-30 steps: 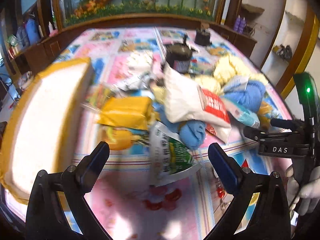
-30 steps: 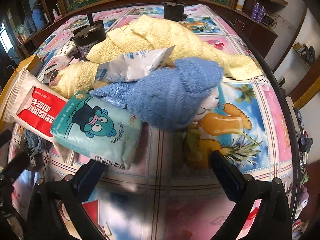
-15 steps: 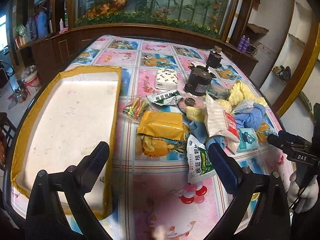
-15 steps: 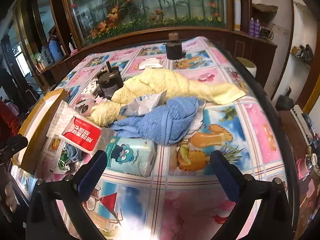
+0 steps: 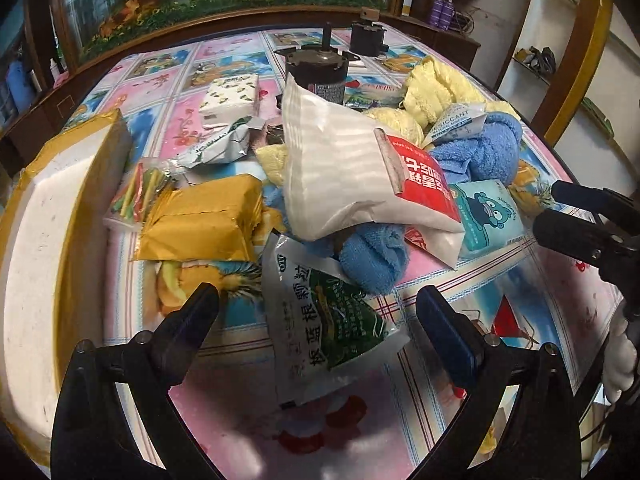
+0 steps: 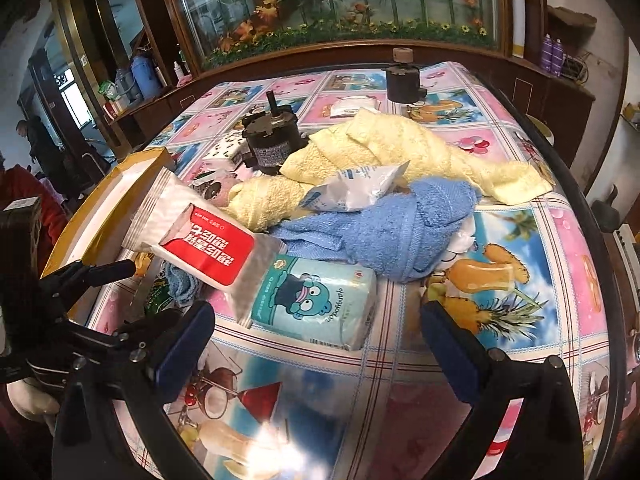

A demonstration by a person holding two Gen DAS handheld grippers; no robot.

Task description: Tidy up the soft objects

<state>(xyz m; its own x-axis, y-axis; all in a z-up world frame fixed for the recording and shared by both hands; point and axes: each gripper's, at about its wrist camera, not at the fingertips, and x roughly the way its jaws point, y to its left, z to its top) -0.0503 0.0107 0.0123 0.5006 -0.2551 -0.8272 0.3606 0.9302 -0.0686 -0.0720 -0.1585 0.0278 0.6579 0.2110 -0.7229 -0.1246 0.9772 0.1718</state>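
Both tools, left tool (image 5: 316, 312) & right tool (image 6: 316, 332), gape (empty) above green packet (image 5: 324, 320).

Left claw (image 5: 318, 308) was spread wide and empty, fingers level. Right claw (image 6: 318, 326) was likewise spread, empty. A white-gloved hand (image 5: 618, 356) gripped the right claw's handle.

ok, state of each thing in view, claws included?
left claw: open, empty
right claw: open, empty
foam box: open, nothing visible inside
blue towel: bunched, under desiccant pack
yellow towel: rolled, crumpled
green sachet: flat, edge under small blue cloth
red-white pouch: sealed, atop pile
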